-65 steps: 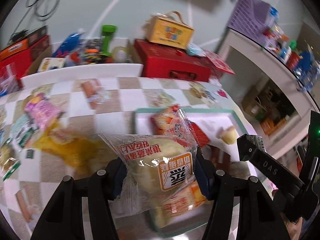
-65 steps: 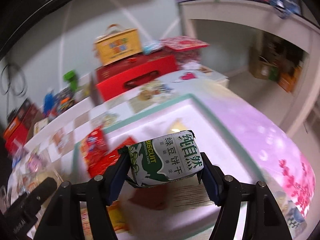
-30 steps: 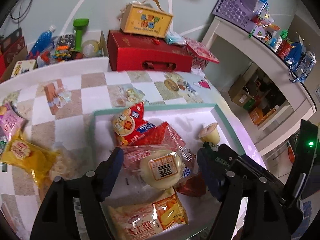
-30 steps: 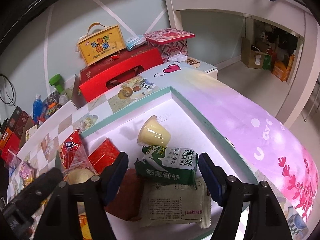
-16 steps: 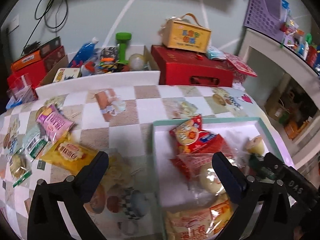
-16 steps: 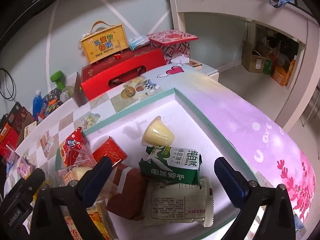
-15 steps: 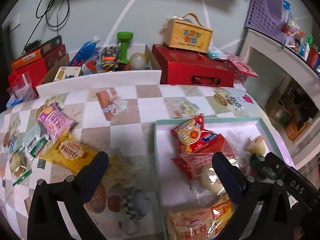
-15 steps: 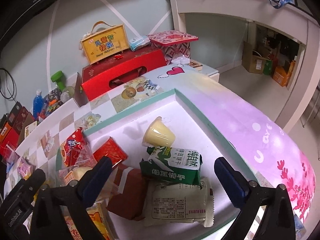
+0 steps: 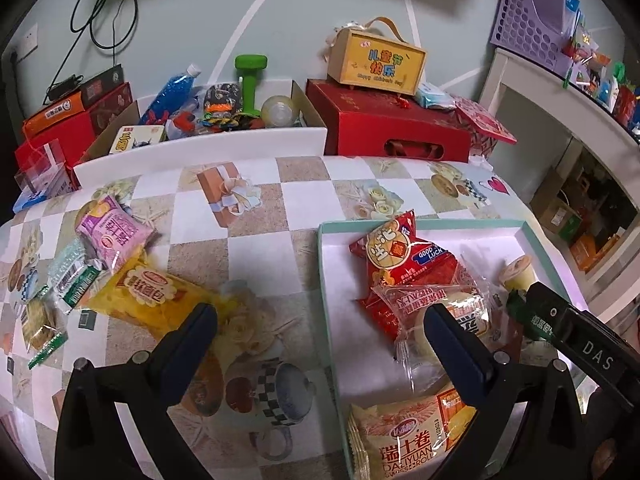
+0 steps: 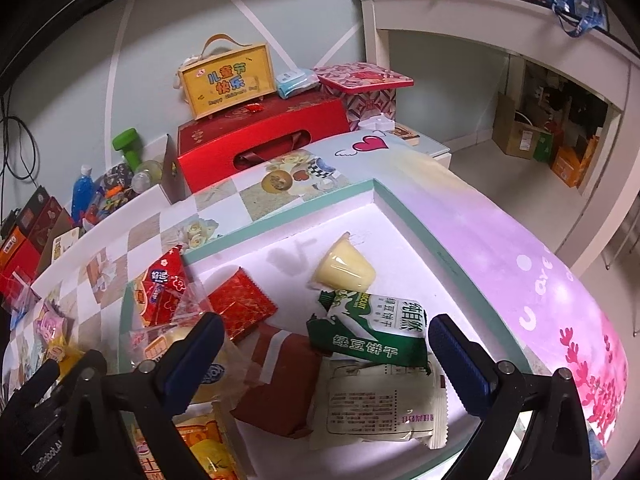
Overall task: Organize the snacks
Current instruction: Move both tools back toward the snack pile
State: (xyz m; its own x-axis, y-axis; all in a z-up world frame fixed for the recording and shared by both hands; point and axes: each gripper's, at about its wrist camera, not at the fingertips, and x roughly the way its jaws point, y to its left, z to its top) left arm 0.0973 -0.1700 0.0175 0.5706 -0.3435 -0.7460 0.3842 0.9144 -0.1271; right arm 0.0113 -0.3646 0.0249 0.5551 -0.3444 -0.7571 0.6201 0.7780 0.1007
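A white tray with a teal rim holds several snacks: a red packet, a clear-wrapped bun, a yellow roll packet, a jelly cup, a green biscuit pack, a white wrapper and a dark red pack. My left gripper is open and empty above the tray's left edge. My right gripper is open and empty just above the green biscuit pack. Loose on the checked tablecloth to the left lie a yellow bread packet, a pink packet and small green packets.
A red gift box with a yellow case on top stands behind the table. A cardboard box holds a blue bottle, a green dumbbell and toys. A white shelf unit stands on the right.
Both grippers let go of their snacks, the bun and the green biscuit pack, into the tray. Both opened wide and drew back; the left one swung left over the tablecloth.
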